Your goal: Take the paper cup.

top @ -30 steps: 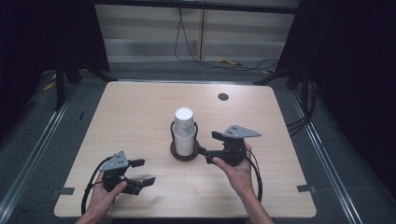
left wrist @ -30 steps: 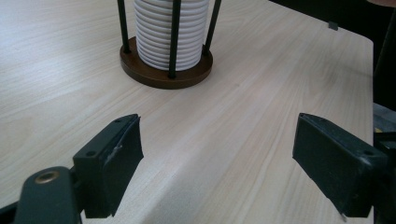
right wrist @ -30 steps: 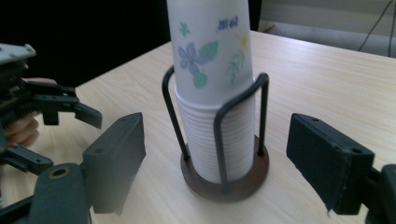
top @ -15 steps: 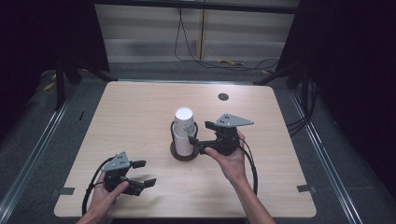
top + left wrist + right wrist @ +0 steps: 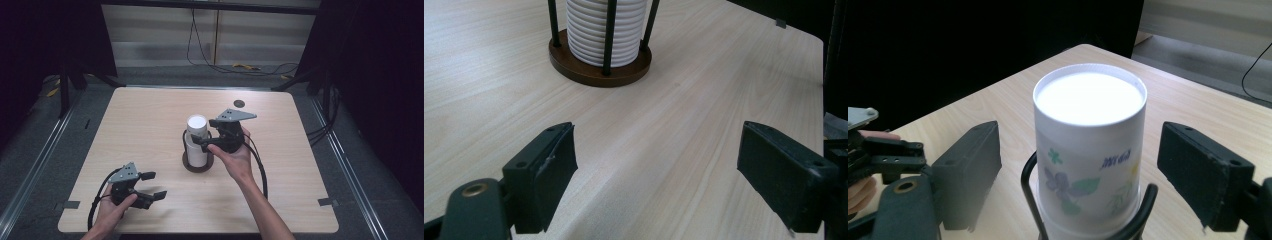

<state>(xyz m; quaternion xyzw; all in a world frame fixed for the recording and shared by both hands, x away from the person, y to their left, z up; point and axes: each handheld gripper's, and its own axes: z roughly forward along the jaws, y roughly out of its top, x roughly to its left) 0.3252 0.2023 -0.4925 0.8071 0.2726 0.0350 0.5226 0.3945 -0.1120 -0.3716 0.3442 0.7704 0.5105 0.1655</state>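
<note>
A stack of white paper cups [image 5: 196, 137] stands in a holder with black rods and a round brown base [image 5: 197, 164] at the table's middle. My right gripper [image 5: 199, 141] reaches in from the right at the top cup's height. In the right gripper view the flower-printed top cup [image 5: 1089, 145] sits between the jaws of that gripper [image 5: 1080, 150], which have just been closing a little; gaps remain on both sides, so it is open. My left gripper [image 5: 156, 186] rests low near the front left, open over bare wood [image 5: 656, 165], with the holder's base [image 5: 599, 67] ahead.
A small dark disc [image 5: 239, 103] lies near the table's far edge. The light wooden table [image 5: 300, 165] has dark floor and metal rails around it, and cables run on the floor behind. The left hand [image 5: 862, 192] appears at the left of the right gripper view.
The right gripper has moved left and up from beside the holder, and its jaws now flank the top cup. The left gripper has stayed where it was.
</note>
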